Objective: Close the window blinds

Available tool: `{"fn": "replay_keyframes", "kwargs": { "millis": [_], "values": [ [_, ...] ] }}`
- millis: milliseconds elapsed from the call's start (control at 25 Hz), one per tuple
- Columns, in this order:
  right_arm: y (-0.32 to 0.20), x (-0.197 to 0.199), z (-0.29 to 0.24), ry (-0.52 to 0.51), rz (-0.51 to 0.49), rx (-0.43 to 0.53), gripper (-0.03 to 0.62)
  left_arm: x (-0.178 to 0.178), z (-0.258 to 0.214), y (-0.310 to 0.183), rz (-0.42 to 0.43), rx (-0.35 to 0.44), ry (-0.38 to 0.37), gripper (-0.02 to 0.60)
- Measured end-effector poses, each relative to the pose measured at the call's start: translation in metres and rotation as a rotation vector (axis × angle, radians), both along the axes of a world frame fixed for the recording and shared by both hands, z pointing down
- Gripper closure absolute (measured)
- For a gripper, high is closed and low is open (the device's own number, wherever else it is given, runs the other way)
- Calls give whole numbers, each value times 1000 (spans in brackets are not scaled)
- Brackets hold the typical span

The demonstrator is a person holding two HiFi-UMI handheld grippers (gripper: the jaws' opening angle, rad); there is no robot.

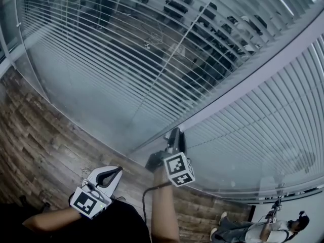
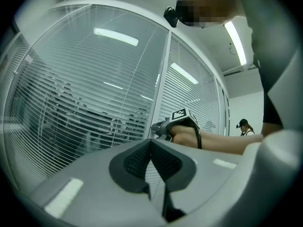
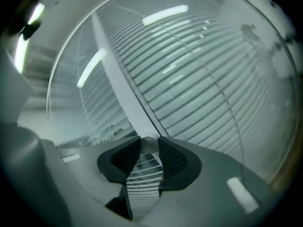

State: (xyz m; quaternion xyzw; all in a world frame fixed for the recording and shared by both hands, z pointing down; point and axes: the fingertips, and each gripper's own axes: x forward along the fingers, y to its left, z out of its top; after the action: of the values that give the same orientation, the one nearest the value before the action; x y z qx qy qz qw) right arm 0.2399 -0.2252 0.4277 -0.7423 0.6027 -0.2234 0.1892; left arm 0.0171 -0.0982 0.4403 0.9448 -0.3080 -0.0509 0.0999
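White slatted blinds (image 1: 126, 49) hang behind glass on the left panel, tilted so that desks and chairs show through. The right panel's blinds (image 1: 263, 130) look more opaque. A pale frame post (image 1: 253, 82) divides them. My right gripper (image 1: 174, 134) reaches up to that post. In the right gripper view its pads (image 3: 149, 144) press on a small round grey knob (image 3: 148, 142) on the post (image 3: 128, 93). My left gripper (image 1: 120, 169) hangs low by my body, shut and empty; its tips (image 2: 151, 143) meet. The right gripper (image 2: 157, 129) also shows in the left gripper view.
A wood-pattern floor (image 1: 40, 135) runs along the foot of the glass wall. Another person (image 1: 263, 229) with grippers stands at the lower right, and appears as a person (image 2: 245, 126) far off in the left gripper view. A black cable (image 1: 144, 201) trails from my right gripper.
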Motion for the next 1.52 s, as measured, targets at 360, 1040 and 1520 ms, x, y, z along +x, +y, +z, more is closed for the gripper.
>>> {"fn": "replay_keyframes", "kwargs": {
  "millis": [360, 1040, 1520],
  "values": [
    [-3, -12, 3, 543, -135, -196, 394, -2, 5, 2, -22, -9, -3, 580],
    [-7, -15, 2, 1204, -51, -328, 465, -3, 10, 7, -61, -27, -17, 580],
    [-4, 3, 3, 170, -60, -1, 456, 5, 7, 15, -51, -18, -10, 580]
  ]
}}
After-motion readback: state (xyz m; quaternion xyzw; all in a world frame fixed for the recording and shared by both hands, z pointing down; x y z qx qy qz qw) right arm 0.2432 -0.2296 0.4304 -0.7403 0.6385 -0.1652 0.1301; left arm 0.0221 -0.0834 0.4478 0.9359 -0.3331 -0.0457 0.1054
